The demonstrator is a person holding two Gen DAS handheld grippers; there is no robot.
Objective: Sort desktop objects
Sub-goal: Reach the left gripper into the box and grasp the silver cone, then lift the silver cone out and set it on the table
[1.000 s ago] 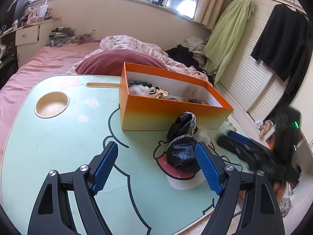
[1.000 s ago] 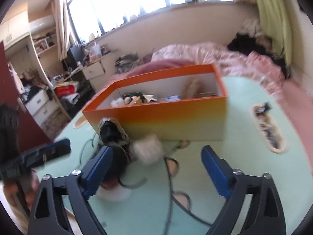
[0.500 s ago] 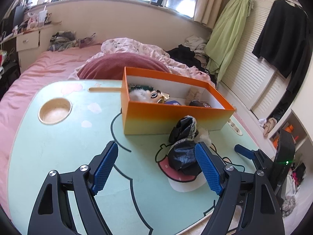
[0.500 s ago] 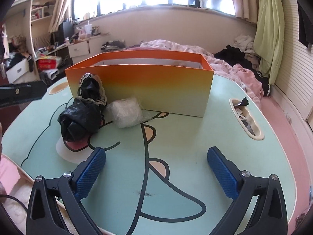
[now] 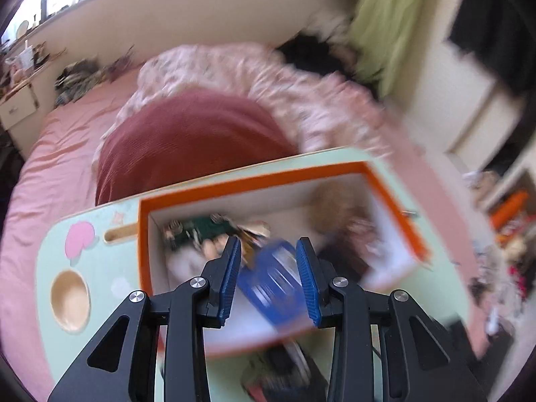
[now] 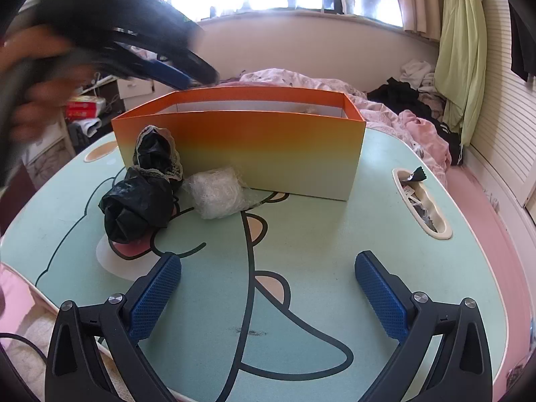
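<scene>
An orange box point(image 6: 241, 147) stands on the mint-green cartoon table point(image 6: 301, 241); from above it shows in the left wrist view point(image 5: 254, 181) with several toys inside. My left gripper point(image 5: 268, 281) hovers over the box, jaws narrowed, a blurred blue object point(image 5: 274, 284) between them; whether they hold it is unclear. In the right wrist view the left gripper point(image 6: 167, 70) is above the box's left end. A black plastic bag point(image 6: 137, 207), a black lace-trimmed item point(image 6: 157, 154) and a white wrapped bundle point(image 6: 214, 194) lie before the box. My right gripper point(image 6: 268, 298) is open and empty, low over the table's near part.
A round cup recess point(image 5: 70, 301) and a slot point(image 5: 120, 234) are at the table's left. An oval tray recess point(image 6: 422, 207) with small scraps is at the right edge. A pink bed with a red blanket point(image 5: 187, 140) lies beyond the table.
My left gripper has risen from the table, swung over the open box and narrowed its jaws. The view is motion-blurred. The right gripper has stayed nearly still.
</scene>
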